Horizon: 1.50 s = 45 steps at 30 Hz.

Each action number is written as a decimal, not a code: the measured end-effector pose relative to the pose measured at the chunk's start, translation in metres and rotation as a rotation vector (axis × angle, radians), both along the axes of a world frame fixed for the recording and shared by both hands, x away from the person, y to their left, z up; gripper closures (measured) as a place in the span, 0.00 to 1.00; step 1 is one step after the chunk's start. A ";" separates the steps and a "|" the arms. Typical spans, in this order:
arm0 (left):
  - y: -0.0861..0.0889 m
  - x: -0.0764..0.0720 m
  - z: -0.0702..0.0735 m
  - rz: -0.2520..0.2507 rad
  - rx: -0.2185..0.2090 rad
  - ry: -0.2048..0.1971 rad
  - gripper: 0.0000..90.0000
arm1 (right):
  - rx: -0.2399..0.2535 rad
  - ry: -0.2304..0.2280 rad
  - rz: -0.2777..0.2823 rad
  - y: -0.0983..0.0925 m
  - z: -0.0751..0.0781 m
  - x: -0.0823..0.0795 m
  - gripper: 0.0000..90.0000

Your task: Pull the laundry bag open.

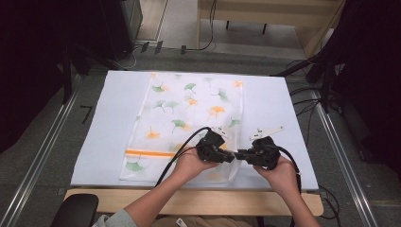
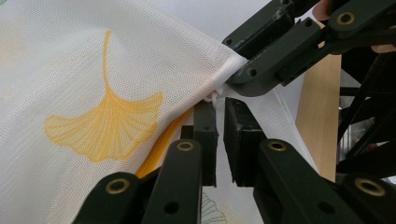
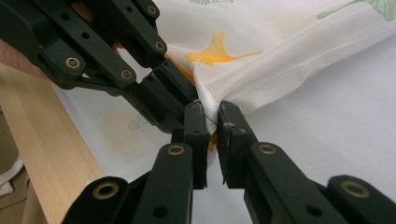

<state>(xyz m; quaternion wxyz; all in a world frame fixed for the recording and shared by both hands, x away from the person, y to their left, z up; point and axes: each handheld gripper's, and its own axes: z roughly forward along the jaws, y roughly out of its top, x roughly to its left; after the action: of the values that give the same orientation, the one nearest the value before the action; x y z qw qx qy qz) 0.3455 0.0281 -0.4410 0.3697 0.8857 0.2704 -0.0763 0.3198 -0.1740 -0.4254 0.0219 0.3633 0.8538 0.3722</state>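
Near right of the surface (image 1: 108, 142): left gripper (image 2: 218, 114) nearly closed beside mesh bag (image 1: 189, 113) corner; right gripper (image 3: 211, 122) fingers pinching it.

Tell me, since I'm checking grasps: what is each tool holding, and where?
Both the left tool and right tool pinch the white mesh ginkgo-leaf-printed bag at its near right corner.

Both grippers, left gripper (image 1: 226, 154) and right gripper (image 1: 242, 154), are black with brass rivets; thick black cables trail behind them, and a grey sleeve (image 1: 113, 220) covers one arm
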 end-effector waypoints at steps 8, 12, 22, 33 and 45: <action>0.001 0.000 0.001 0.011 0.001 0.000 1.00 | 0.005 0.003 0.004 0.001 0.001 -0.001 0.95; 0.001 0.000 0.001 0.017 0.008 0.000 1.00 | 0.004 0.003 0.003 0.001 0.001 -0.001 0.94; 0.004 0.004 -0.001 0.034 0.021 0.031 1.00 | 0.001 -0.010 0.004 0.000 0.003 -0.001 0.95; 0.017 0.007 -0.004 0.048 0.054 0.042 1.00 | 0.008 -0.016 -0.003 -0.004 0.005 -0.003 0.95; 0.032 0.008 -0.006 0.077 0.052 0.063 1.00 | 0.013 -0.024 -0.002 -0.005 0.006 -0.003 0.94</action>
<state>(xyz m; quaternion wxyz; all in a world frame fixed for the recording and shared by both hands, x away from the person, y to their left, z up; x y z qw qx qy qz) 0.3538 0.0598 -0.4474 0.3407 0.8810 0.3176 -0.0828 0.3171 -0.1790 -0.4197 0.0303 0.3598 0.8506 0.3823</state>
